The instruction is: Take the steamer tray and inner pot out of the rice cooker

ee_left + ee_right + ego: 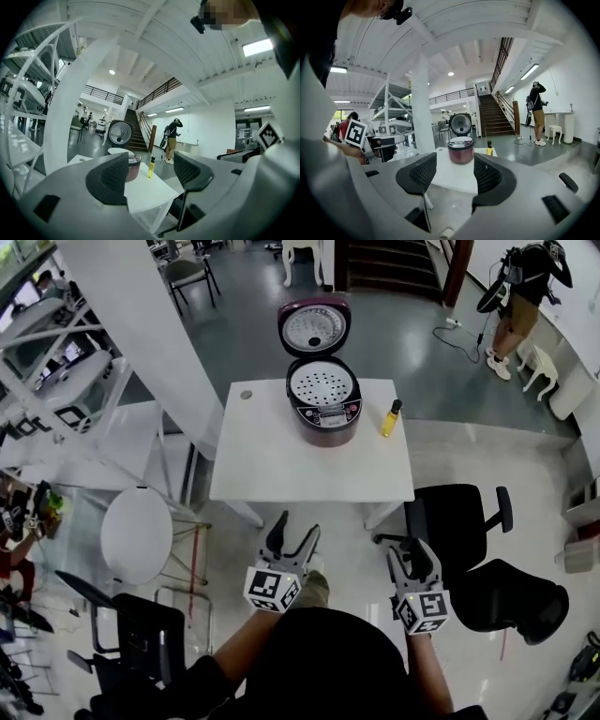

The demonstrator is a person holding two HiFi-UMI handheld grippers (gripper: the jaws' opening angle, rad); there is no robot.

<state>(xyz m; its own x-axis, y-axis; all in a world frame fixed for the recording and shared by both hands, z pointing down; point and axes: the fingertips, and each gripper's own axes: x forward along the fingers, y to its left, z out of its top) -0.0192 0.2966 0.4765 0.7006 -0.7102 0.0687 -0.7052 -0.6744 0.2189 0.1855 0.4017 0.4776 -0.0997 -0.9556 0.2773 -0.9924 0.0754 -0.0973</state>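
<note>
A maroon rice cooker (324, 416) stands at the far side of the white table (281, 465), its lid (314, 328) swung up. The perforated steamer tray (322, 384) sits in its mouth, and the inner pot beneath is hidden. My left gripper (292, 533) and right gripper (411, 560) hover short of the table's near edge, both open and holding nothing. In the left gripper view the cooker (133, 167) peeks from behind the left jaw of the gripper (150, 176). In the right gripper view the cooker (461, 150) shows between the spread jaws of the gripper (450, 177).
A yellow bottle (390, 418) stands just right of the cooker. Two black office chairs (461, 519) (511, 601) crowd the table's right front. A round white table (137, 533) and a black chair (141, 634) are at the left. A person (525, 287) stands far off.
</note>
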